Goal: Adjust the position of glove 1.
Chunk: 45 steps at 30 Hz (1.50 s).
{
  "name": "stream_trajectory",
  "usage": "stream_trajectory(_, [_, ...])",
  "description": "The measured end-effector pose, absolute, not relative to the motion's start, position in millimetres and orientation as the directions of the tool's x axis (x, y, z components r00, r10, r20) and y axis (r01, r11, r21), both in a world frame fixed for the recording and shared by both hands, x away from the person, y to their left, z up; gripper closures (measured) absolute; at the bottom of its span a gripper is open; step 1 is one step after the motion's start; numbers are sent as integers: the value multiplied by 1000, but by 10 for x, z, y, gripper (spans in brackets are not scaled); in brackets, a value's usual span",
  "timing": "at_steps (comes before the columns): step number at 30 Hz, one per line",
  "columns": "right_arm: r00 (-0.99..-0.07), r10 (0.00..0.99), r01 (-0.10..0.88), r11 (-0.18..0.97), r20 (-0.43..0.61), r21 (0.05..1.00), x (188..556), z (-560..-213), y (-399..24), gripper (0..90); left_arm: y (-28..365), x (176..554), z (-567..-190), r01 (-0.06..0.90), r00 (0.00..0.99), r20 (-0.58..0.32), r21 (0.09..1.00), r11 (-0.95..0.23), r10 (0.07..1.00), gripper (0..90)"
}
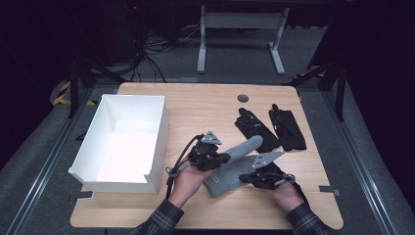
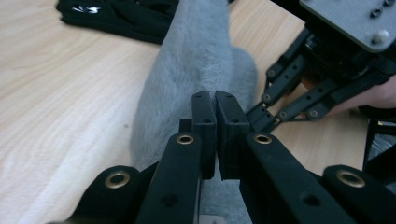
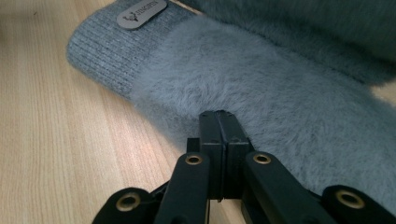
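Here the grey fuzzy glove [image 1: 234,166] lay on the worktop [image 1: 195,105] beside the white box [image 1: 122,142]. The left hand-held gripper [image 2: 215,100] and right hand-held gripper [image 3: 218,116] were both closed, pinching its fleece. Lifting evenly should have kept it from sagging.

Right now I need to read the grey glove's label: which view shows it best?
The right gripper view: the label lies sharp on the glove's knit cuff. The high view shows the whole glove small; the left gripper view shows its fluffy part.
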State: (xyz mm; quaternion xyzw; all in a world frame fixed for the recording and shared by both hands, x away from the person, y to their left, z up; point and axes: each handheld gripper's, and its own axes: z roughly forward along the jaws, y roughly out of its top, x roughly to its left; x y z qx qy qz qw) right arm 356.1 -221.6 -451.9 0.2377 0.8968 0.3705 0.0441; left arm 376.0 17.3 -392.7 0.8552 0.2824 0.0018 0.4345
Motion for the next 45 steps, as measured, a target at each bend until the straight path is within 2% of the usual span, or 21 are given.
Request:
stream_trajectory(7, [-886, 456, 383, 620, 82, 685, 3540, -4503, -2231, 900, 68, 3683, -3967, 469, 859, -246, 731, -495, 449, 861])
stream_trajectory(12, [-889, 450, 376, 621, 80, 688, 3520, -4489, -2243, 900, 56, 3673, -3950, 465, 868, -277, 745, -478, 412, 831])
stream_trajectory(16, [-889, 450, 379, 616, 87, 691, 3475, -4468, -2277, 900, 73, 3674, -3919, 451, 874, -265, 754, -478, 407, 829])
stream_trajectory(20, [-887, 452, 379, 608, 88, 697, 3386, -4428, -2378, 900, 179, 3741, -3915, 450, 867, -247, 762, -466, 433, 900])
stream_trajectory(25, [-878, 469, 394, 595, 96, 701, 3331, -4392, -2509, 900, 314, 3875, -3970, 458, 843, -205, 758, -464, 498, 900])
stream_trajectory(32, [-888, 444, 385, 582, 117, 716, 3305, -4381, -2422, 900, 457, 4190, -4293, 559, 777, -255, 700, -445, 576, 900])
stream_trajectory(42, [-914, 393, 343, 616, 101, 709, 3342, -4413, -2083, 900, 443, 4277, -4441, 601, 775, -354, 667, -440, 523, 900])
stream_trajectory(45, [-914, 395, 344, 628, 95, 698, 3325, -4425, -2086, 900, 428, 4238, -4413, 587, 788, -339, 667, -459, 514, 900])
